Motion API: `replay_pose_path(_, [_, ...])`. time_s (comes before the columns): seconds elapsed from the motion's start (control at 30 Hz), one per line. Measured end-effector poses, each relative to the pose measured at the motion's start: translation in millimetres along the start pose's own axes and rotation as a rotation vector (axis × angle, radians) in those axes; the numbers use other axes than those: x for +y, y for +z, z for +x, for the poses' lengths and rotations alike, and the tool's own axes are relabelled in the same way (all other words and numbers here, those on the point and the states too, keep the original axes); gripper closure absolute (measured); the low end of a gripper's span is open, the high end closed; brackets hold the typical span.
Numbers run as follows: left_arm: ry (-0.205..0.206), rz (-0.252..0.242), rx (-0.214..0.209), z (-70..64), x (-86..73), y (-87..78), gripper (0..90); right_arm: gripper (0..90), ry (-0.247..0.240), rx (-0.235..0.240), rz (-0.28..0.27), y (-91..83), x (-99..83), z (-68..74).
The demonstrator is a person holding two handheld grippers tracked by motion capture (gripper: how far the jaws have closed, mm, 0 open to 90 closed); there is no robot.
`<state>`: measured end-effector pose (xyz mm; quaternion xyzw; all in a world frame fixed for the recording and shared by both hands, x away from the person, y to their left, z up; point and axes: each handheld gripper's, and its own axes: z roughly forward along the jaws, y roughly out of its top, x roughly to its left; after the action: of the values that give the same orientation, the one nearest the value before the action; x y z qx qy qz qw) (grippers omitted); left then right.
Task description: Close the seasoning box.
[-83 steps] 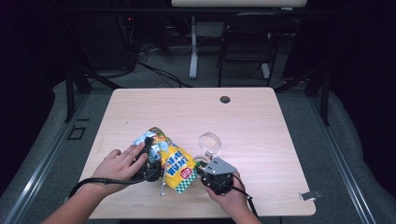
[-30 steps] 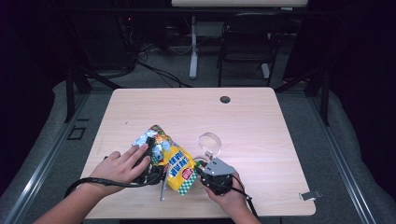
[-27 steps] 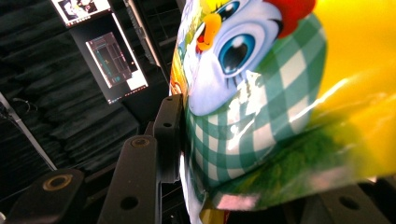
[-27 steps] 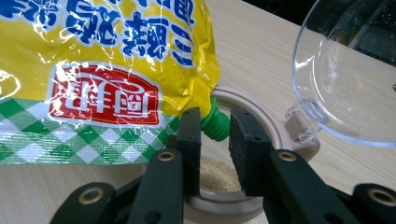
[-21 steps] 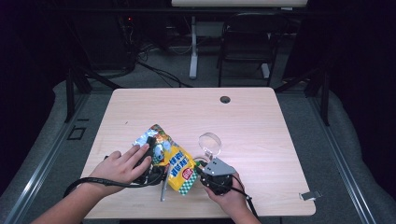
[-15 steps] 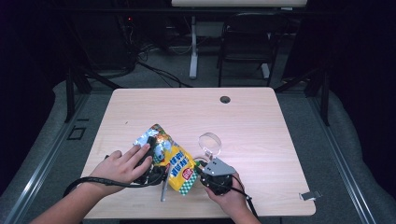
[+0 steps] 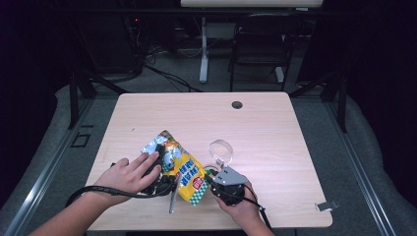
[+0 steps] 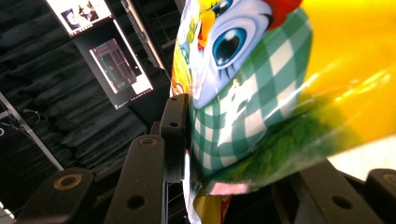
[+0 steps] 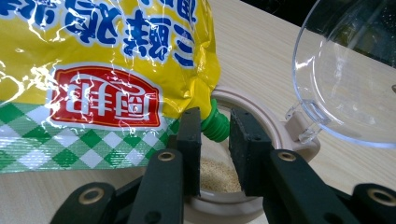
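Item: yellow bag [image 7: 184, 169] with blue lettering, a red label and a green-and-white checked band, lying tilted on the counter [image 7: 275, 132] at about 7 o'clock from the counter's middle, its silver crimped end toward 10 o'clock and its checked end toward 5 o'clock. Green spout [image 9: 215, 126] at the bag's lower corner, seen in the right gripper view between the two black jaws of the right hand-held gripper [image 9: 215, 140]; the jaws stand close on either side of it, narrowly parted, and contact with the spout cannot be told for certain. Beige jar [image 9: 261, 121] directly under the spout, round-rimmed, holding pale fine grains [image 9: 217, 176] at its bottom; its clear lid [image 9: 345, 79] hangs hinged open at 2 o'clock of the rim. In the high view the same lid [image 7: 221, 150] shows as a clear disc just beyond the right hand-held gripper [image 7: 216, 178], which sits at 6 o'clock on the counter, held by the right hand [image 7: 241, 209]. Left hand-held gripper [image 8: 187, 140]: in the left gripper view one jaw lies flat against the bag's checked printed face [image 8: 252, 107], the bag wedged between the jaws and pinched. In the high view the left hand [image 7: 129, 173] rests over that gripper at 8 o'clock, a black cable [image 7: 98, 191] looping below it. Small dark hole [image 7: 237, 104] at 12 o'clock near the counter's far edge.
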<state>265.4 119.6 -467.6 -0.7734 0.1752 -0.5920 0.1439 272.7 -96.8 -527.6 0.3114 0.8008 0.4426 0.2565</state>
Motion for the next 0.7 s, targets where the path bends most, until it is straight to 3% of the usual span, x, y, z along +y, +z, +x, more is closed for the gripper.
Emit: replay_pose_path(0.7, [0.038, -0.007, -0.002, 6.0, 1.4, -2.3, 67.1, 74.0, 0.001, -0.002, -0.002, 0.4, -0.2, 0.2])
